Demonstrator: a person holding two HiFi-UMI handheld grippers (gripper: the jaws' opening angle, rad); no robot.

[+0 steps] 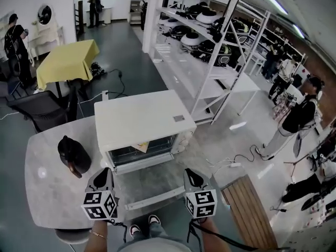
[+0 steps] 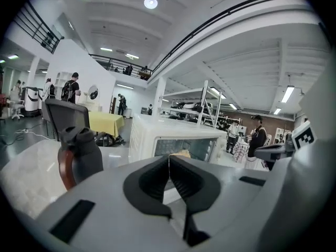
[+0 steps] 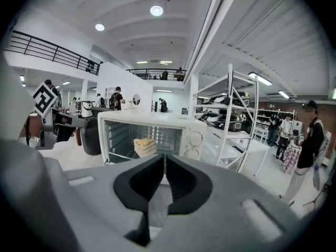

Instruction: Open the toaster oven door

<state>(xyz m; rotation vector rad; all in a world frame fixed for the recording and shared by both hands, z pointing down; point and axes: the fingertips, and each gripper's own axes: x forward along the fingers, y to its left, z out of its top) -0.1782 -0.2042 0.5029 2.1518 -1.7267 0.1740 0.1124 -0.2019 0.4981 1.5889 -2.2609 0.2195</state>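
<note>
1. Workshop hall, lined with white shelving [image 1: 210,62], opens out far beyond both grippers. People stand well off to the right, and a yellow-draped table [image 1: 68,59] sits far ahead of the left gripper.
2. A marbled table [image 1: 47,193] lies under both tools. Its near edge runs just below them and its right edge drops away just past the right gripper, where a slatted wooden bench [image 1: 249,209] stands on the floor.
3. The white toaster oven [image 1: 142,119] sits directly ahead, centred between the two grippers.
4. Its door [image 1: 149,185] lies folded down flat toward the person, with the handle [image 1: 157,197] in the gap between the tools and the cavity exposed. By this showing the opening appears done, with nothing left but to draw back.
5. A black jug [image 1: 73,155] stands near, ahead and to the left of the left gripper. It is the one obstacle on that side, while free room lies upward and back toward the person.
6. The left gripper [image 1: 103,178] and right gripper [image 1: 192,177] flank the lowered door, each apart from it. Both sets of jaws are pressed together with nothing between them.
7. A stack of bread [image 3: 145,145] rests on the rack inside, straight ahead of the right gripper.
</note>
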